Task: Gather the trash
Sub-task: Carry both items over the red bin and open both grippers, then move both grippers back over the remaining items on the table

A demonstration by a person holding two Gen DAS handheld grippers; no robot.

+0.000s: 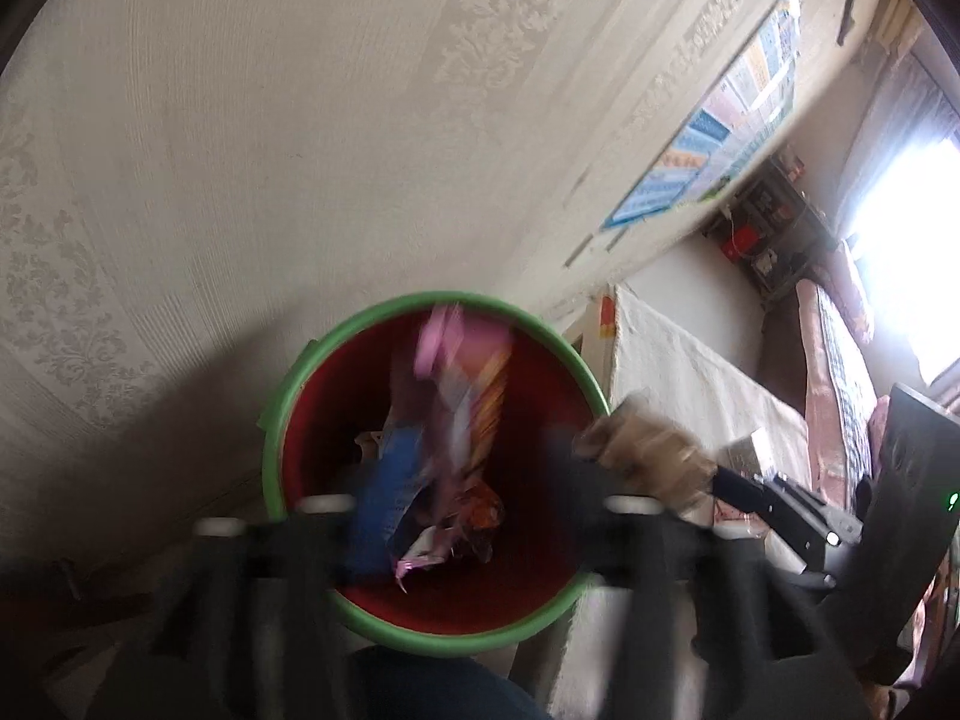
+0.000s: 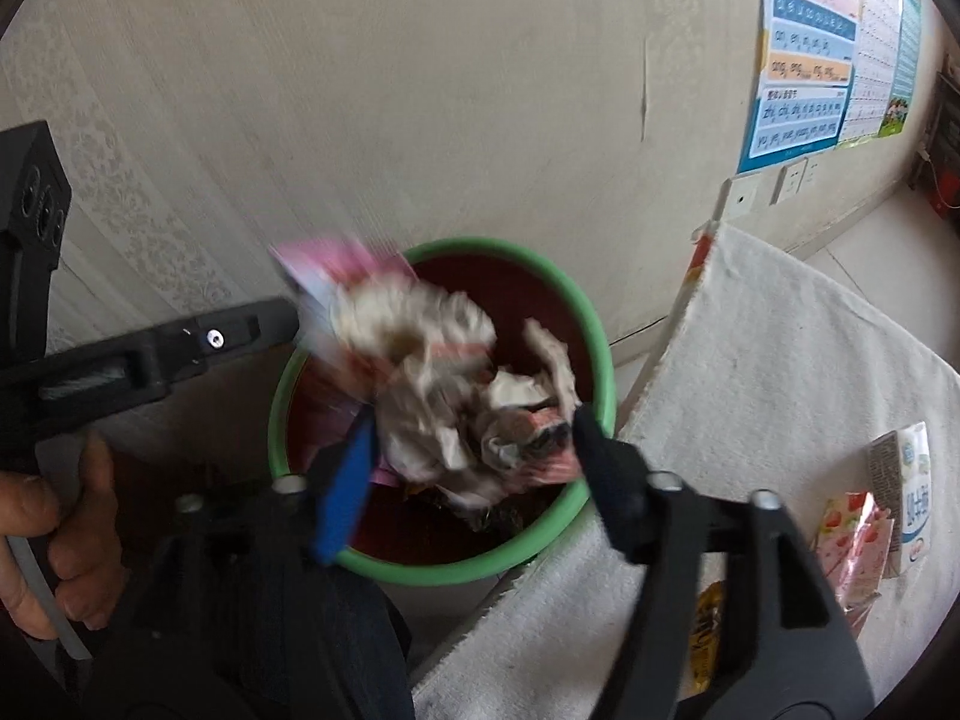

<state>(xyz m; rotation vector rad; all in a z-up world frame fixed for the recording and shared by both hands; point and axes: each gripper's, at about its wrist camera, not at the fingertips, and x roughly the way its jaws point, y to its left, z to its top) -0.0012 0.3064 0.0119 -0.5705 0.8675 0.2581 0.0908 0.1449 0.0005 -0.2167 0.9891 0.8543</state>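
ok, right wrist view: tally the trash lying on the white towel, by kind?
On the white towel:
Cartons: 1, milk carton
Wrappers: 2, strawberry pouch and yellow-and-black wrapper, the latter partly hidden behind the hand-held gripper
Total: 3

A round bin (image 2: 591, 360) with a green rim and dark red inside stands against the wall, at 9 o'clock of the white-covered worktop (image 2: 780, 360). A blurred bundle of crumpled white and pink paper (image 2: 432, 384) hangs over its mouth. In the left wrist view, colourful wrappers (image 1: 456, 420) in pink, orange and blue lie inside the bin (image 1: 282, 420). On the worktop, at 3 o'clock of the bin, lie a white and blue milk carton (image 2: 909, 480), touching a pink strawberry packet (image 2: 852, 546), and a yellow wrapper (image 2: 705, 630) nearby.
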